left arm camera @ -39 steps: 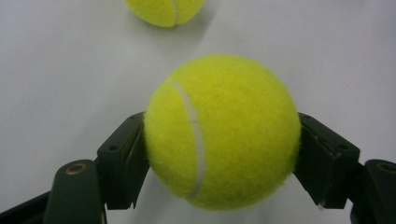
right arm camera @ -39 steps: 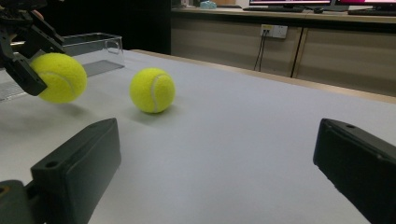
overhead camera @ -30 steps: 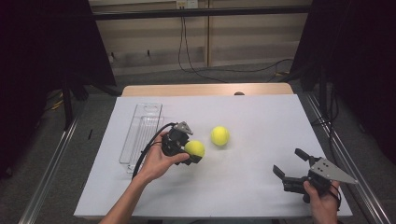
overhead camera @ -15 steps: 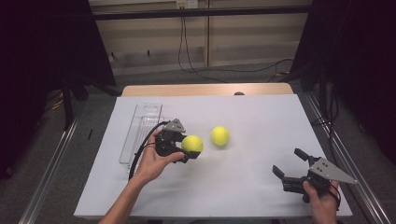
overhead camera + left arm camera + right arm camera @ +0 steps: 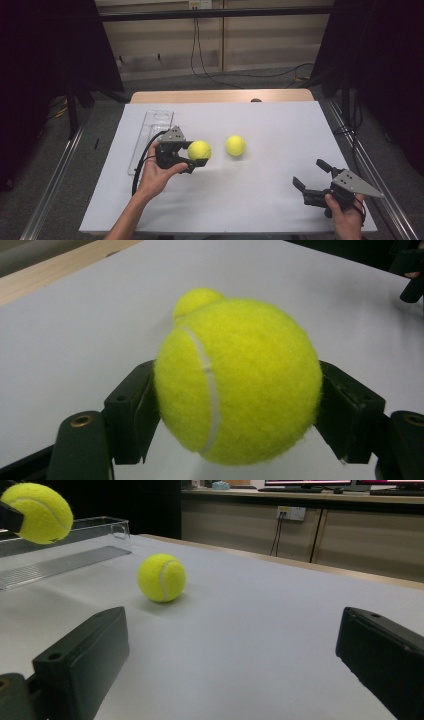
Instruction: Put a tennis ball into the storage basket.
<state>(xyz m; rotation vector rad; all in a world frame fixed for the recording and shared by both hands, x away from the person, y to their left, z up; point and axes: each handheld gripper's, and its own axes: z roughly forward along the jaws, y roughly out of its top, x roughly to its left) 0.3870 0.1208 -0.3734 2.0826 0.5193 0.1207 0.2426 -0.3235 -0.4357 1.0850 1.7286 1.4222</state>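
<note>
The high view looks forward and down over the whole table (image 5: 250, 190). The left gripper view sits close behind a tennis ball (image 5: 237, 385), which the right gripper view shows upper left.

Held ball (image 5: 199, 150): yellow-green tennis ball w/ fuzzy felt and a white curved seam facing the left gripper view.
Held ball state: clamped on both sides between the black jaws of the left gripper (image 5: 196, 154); lifted clear of the table (image 5: 260, 195).
Held ball place: left-centre over the white table, just right of the clear tray (image 5: 150, 131).
Second ball (image 5: 235, 145): same yellow-green felt, white seam; rests free on the table w/ a small shadow under it.
Second ball place: near the held ball, to its right in the high view, not touching; about mid-table.
</note>
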